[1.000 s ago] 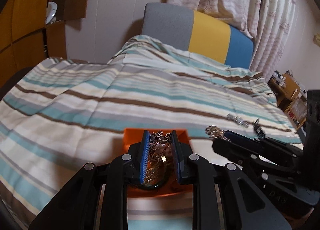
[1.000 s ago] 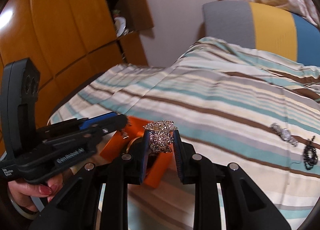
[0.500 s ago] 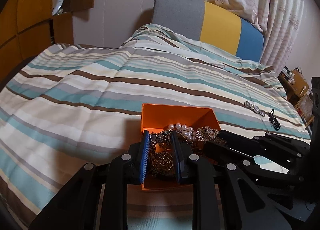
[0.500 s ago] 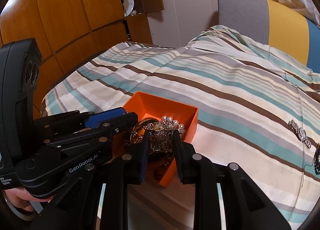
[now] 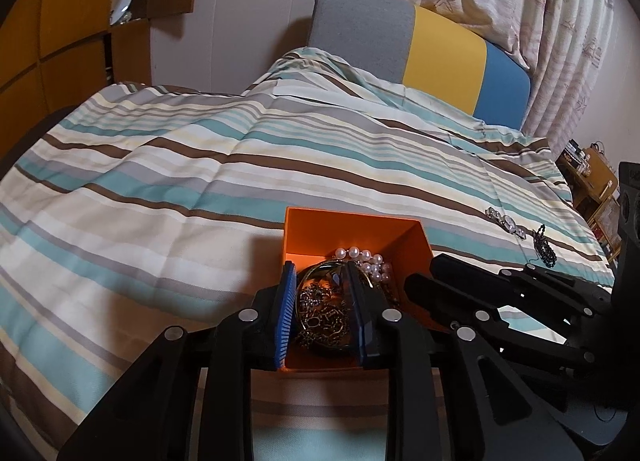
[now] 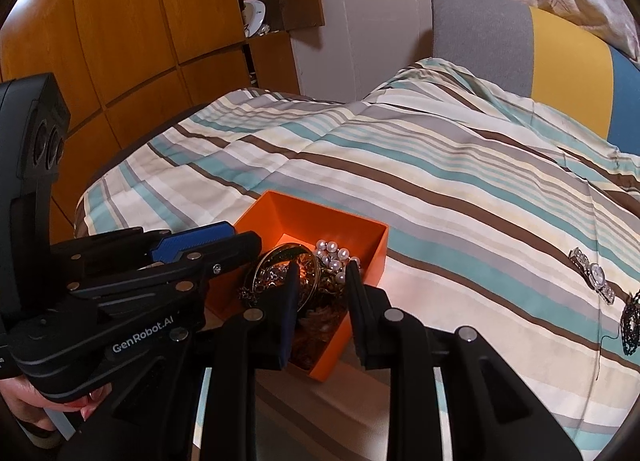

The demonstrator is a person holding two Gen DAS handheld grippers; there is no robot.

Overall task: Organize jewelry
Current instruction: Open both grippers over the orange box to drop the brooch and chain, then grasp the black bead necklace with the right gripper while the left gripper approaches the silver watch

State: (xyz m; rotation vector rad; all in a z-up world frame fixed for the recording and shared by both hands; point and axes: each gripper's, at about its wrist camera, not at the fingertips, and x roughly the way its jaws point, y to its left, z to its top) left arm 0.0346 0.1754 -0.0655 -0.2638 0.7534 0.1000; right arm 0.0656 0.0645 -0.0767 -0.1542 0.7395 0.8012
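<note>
An orange box (image 5: pixel 352 227) (image 6: pixel 362 251) sits on the striped bedspread and holds a pearl string (image 5: pixel 370 259) (image 6: pixel 334 257), a gold bangle (image 6: pixel 288 261) and tangled chains (image 5: pixel 324 313). My left gripper (image 5: pixel 322 273) is over the box's near left part, jaws a little apart with nothing clamped. My right gripper (image 6: pixel 322 273) is over the box's near edge, jaws open and empty; it also shows in the left wrist view (image 5: pixel 436 273). A silver watch (image 5: pixel 506 221) (image 6: pixel 594 275) and a black beaded piece (image 5: pixel 544 249) (image 6: pixel 630 321) lie on the bed to the right.
The striped bedspread (image 5: pixel 200 181) spreads wide to the left and behind the box. A grey, yellow and blue headboard (image 5: pixel 420 53) stands at the back. Wooden cabinets (image 6: pixel 120 41) are on the left, a small shelf unit (image 5: pixel 592 177) beyond the bed's right edge.
My right gripper carried a sparkly brooch down over the box and opened; the brooch is no longer between its jaws. Both grippers came lower over the box.
</note>
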